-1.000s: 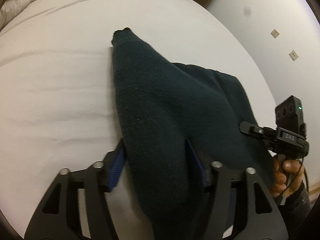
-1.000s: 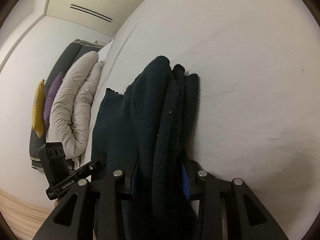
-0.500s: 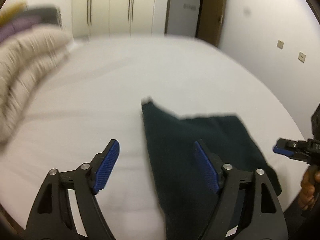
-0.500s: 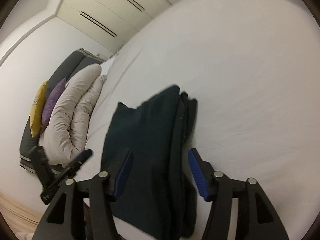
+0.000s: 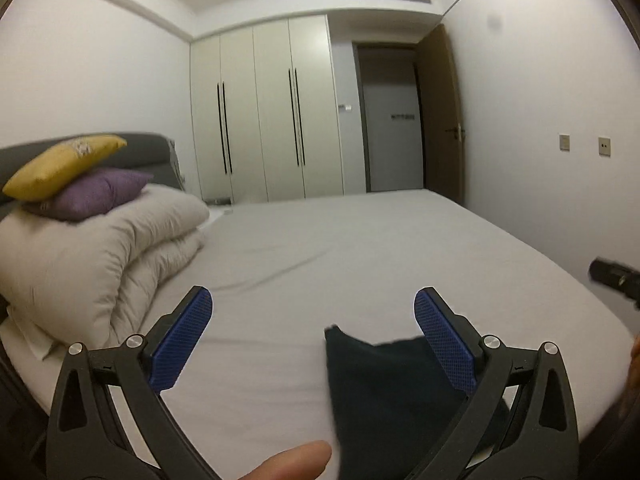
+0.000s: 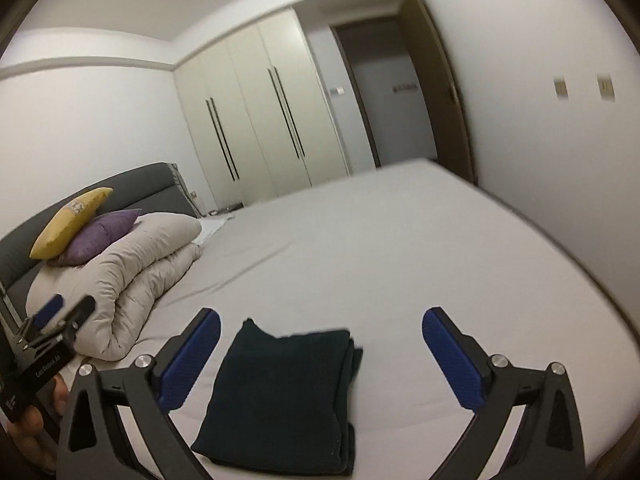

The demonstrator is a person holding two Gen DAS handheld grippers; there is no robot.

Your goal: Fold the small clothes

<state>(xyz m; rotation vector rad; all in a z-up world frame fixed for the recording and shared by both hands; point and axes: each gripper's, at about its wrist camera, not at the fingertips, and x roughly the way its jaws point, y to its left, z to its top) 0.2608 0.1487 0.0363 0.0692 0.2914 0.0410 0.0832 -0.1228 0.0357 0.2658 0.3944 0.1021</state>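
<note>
Right wrist view shows the dark green folded knit garment (image 6: pixel 280 396) lying at 6 o'clock on the white bed (image 6: pixel 400 248), soft and limp, best pinched at its thick folded edge, while both jaws have just been opening and stand apart, empty.

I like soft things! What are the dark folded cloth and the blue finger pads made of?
The dark folded cloth looks like thick knit or fleece: matte, fuzzy, soft stacked edges. The blue pads look like rubber or plastic, with a fine grid texture, though which one is unclear.
</note>
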